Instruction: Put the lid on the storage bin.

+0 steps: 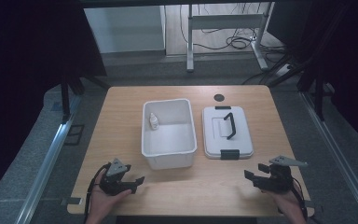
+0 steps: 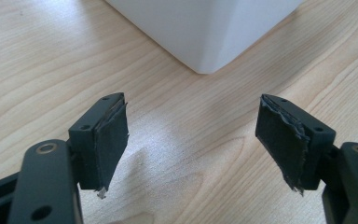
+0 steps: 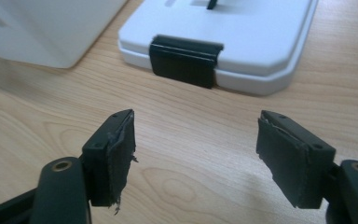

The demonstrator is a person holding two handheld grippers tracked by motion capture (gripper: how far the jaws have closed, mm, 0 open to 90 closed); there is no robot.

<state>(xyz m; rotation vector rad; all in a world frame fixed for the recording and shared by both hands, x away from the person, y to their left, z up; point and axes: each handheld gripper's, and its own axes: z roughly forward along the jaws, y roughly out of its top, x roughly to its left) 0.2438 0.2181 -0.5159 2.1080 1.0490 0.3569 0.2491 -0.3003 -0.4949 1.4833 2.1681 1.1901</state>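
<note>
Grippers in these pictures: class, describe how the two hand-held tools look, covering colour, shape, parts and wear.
The left gripper and right gripper are black, each topped by a grey three-cornered plate. Each has two blocky jaws with screw holes, faced with dark pads frayed at the edges.

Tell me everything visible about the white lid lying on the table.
The lid is white, plastic-looking and roughly rectangular with clipped corners. It lies flat, top up, on the wooden table, just right of the open white bin and apart from it. A black handle stands on its middle, and a black latch clips its near edge, another its far edge. Neither gripper touches it.
</note>
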